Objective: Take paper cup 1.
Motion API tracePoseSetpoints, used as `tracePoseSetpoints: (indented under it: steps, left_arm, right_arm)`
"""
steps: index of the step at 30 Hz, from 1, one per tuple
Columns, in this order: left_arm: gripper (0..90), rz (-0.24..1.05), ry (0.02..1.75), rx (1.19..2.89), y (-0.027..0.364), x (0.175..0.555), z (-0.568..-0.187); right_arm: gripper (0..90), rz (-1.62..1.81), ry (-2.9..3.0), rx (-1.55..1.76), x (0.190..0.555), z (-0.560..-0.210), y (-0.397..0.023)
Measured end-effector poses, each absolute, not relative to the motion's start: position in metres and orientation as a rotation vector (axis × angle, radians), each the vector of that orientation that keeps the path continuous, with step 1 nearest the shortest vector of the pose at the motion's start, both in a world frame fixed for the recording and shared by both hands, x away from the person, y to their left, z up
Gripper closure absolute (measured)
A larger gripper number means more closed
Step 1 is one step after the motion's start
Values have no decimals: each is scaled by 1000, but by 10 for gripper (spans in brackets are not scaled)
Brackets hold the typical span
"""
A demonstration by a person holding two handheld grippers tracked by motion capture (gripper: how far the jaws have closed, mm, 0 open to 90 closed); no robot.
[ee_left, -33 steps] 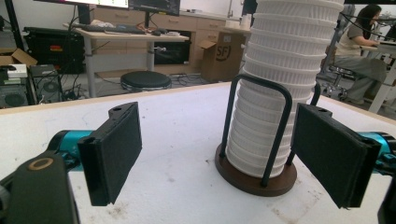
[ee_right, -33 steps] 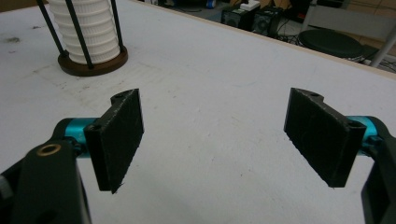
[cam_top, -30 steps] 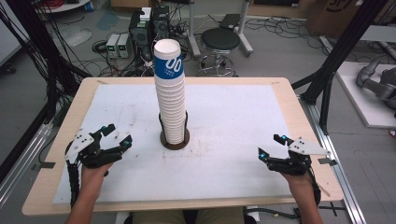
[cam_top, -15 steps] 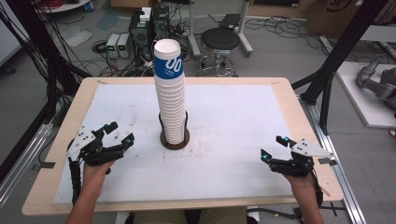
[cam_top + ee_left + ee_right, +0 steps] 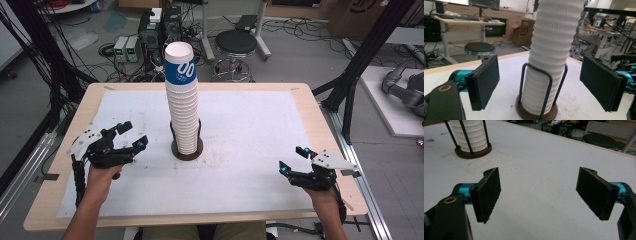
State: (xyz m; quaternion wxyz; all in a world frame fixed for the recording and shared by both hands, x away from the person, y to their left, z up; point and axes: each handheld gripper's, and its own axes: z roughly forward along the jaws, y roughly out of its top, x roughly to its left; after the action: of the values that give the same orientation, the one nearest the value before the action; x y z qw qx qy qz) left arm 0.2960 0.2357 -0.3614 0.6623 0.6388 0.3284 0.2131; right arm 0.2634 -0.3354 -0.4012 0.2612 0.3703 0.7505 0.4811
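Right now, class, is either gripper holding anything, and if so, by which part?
Nothing is held. The left gripper and right gripper are both open and empty; the tall white paper-cup stack stands untouched in its wire holder.

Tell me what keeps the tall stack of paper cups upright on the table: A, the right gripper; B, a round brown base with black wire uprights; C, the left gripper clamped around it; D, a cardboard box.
B: the stack of paper cups stands in a round brown base with black wire uprights, while the left gripper and right gripper are open and apart from it.

High view overhead, gripper views low, sharing cup stack [image 5: 183, 105]
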Motion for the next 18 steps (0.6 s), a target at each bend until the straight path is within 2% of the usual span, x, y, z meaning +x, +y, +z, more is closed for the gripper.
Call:
tracePoseSetpoints:
  steps: [18]
  left_arm:
    - [157, 445, 657, 1500, 216, 321, -281]
  right_arm:
    - [202, 1297, 2040, 1007, 263, -401, -334]
